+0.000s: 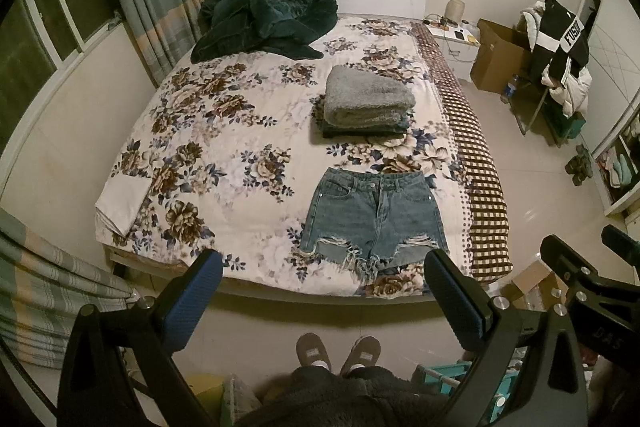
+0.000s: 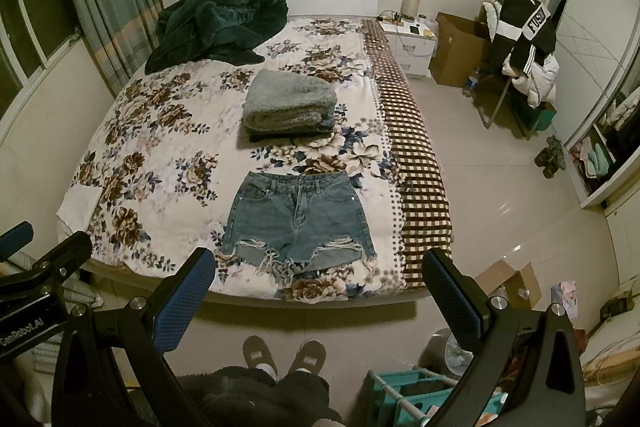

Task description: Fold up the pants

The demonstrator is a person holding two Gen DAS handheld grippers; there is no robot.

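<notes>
A pair of frayed blue denim shorts lies flat on the floral bed cover, near the foot edge, waistband away from me. It also shows in the right wrist view. My left gripper is open and empty, held above the floor in front of the bed's foot. My right gripper is open and empty, at about the same height beside it. Both stand apart from the shorts.
A stack of folded clothes with a grey fleece on top lies behind the shorts. A dark green blanket is bunched at the headboard. Folded white cloth lies at the bed's left corner. Boxes and a teal rack stand on the floor right.
</notes>
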